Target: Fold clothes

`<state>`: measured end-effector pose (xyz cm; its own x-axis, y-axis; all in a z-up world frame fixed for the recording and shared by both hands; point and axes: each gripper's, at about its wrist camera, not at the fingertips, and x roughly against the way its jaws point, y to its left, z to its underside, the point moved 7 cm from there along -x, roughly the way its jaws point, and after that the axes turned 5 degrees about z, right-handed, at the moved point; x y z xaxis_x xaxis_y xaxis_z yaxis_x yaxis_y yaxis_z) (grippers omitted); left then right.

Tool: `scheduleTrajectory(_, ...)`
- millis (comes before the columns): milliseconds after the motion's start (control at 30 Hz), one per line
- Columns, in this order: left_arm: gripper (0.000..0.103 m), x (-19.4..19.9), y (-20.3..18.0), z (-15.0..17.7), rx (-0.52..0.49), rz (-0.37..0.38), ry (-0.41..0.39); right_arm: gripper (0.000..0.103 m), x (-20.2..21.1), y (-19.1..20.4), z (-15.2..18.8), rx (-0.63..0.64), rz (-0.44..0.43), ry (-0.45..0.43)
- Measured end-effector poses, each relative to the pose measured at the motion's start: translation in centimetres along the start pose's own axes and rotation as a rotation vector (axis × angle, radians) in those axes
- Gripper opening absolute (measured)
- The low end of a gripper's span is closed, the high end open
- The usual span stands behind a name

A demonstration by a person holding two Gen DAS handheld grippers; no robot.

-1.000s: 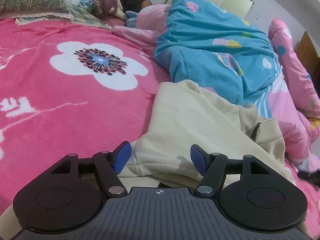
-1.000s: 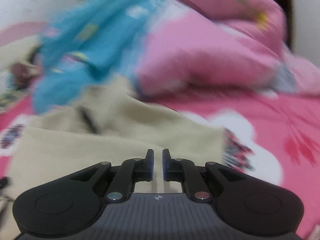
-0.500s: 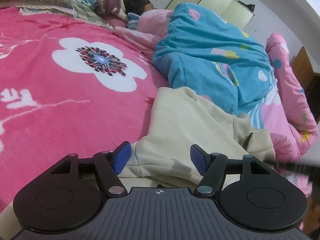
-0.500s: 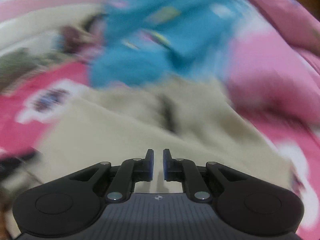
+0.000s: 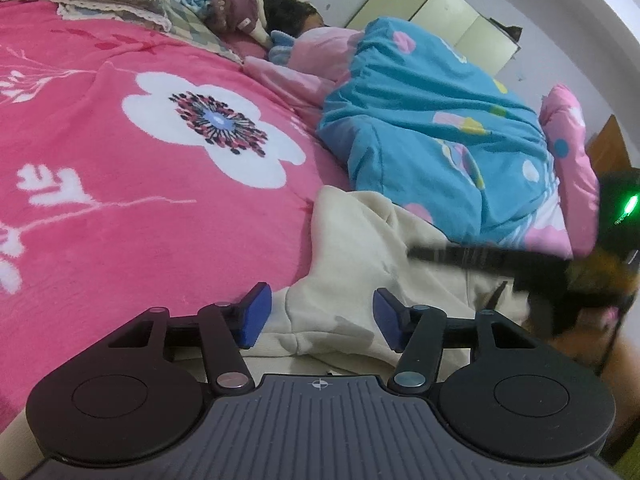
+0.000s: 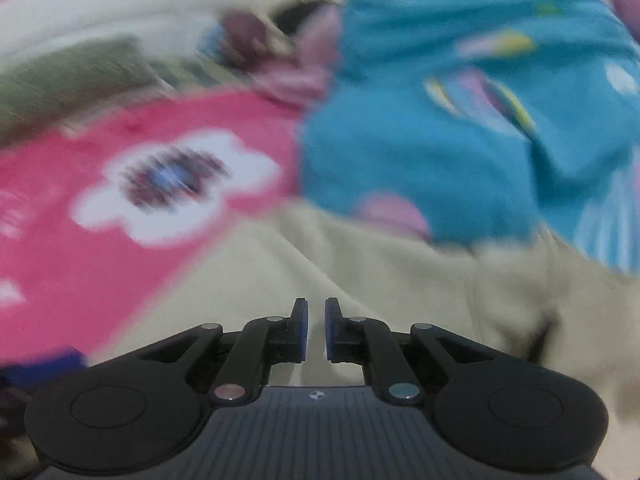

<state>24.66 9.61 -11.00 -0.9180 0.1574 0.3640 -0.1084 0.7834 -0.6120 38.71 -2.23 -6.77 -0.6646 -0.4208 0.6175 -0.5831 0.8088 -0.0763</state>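
A cream garment (image 5: 360,248) lies crumpled on the pink flowered blanket (image 5: 120,200), its hem nearest me. My left gripper (image 5: 322,320) hovers low over that hem; its jaws are closing, with the cloth's edge between the blue pads and neither pad pressing on it. In the left wrist view my right gripper (image 5: 416,253) reaches in from the right as a dark blur above the garment. In its own blurred view the right gripper (image 6: 316,328) is shut, with the cream garment (image 6: 280,272) beneath it and nothing seen gripped.
A person sleeps under a blue quilt (image 5: 420,120) just beyond the garment, head (image 5: 288,12) toward the pillows. A pink pillow (image 5: 572,152) lies at the right. Pale yellow cupboard doors (image 5: 440,12) stand behind the bed.
The right gripper has swept left across the garment and now shows in the left wrist view. The left jaws have narrowed a little; the left hand has barely moved.
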Motion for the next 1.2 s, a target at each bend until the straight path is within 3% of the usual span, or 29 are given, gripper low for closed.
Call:
scheduleTrajectory(67, 0.051, 0.1, 0.2, 0.0, 0.014, -0.007, -0.005, 0.008, -0.6, 1.6, -1.4, 0.021, -0.099, -0.030)
scheduleTrajectory(167, 0.049, 0.2, 0.5, -0.1, 0.027, -0.013, -0.010, 0.006, -6.6, 3.0, -0.5, 0.125, -0.034, 0.065)
scheduleTrajectory(233, 0.047, 0.3, 0.6, -0.1, 0.032, -0.017, -0.013, 0.001, -8.7, 2.2, -0.2, 0.106, -0.012, 0.045)
scheduleTrajectory(367, 0.045, 0.4, 0.9, -0.2, 0.054, -0.019, -0.018, 0.001, -7.6, 1.0, -1.8, 0.008, 0.014, 0.022)
scheduleTrajectory(467, 0.044, 0.4, 1.0, -0.2, 0.063, -0.021, -0.021, 0.002, -4.8, 2.4, -2.1, 0.062, -0.074, -0.012)
scheduleTrajectory(533, 0.044, 0.4, 1.0, -0.2, 0.063, -0.024, -0.023, 0.002, -5.1, 3.2, -1.9, 0.072, -0.139, 0.017)
scheduleTrajectory(633, 0.044, 0.4, 0.9, -0.2, 0.057, -0.027, -0.025, 0.000, -8.9, 3.0, -0.9, 0.038, -0.077, 0.060)
scheduleTrajectory(733, 0.044, 0.5, 0.9, -0.2, 0.058, -0.024, -0.029, 0.000, -9.6, 1.3, -1.9, -0.132, -0.053, 0.064)
scheduleTrajectory(867, 0.044, 0.5, 1.0, -0.2, 0.063, -0.021, -0.030, 0.001, -4.3, -1.8, -2.1, -0.217, 0.050, 0.001)
scheduleTrajectory(1033, 0.044, 0.5, 1.0, -0.2, 0.060, -0.024, -0.029, 0.003, 5.7, -5.6, 2.3, -0.287, 0.100, -0.020)
scheduleTrajectory(1200, 0.045, 0.5, 0.9, -0.2, 0.053, -0.025, -0.031, 0.001, 4.2, -7.0, 9.9, -0.286, 0.179, 0.056)
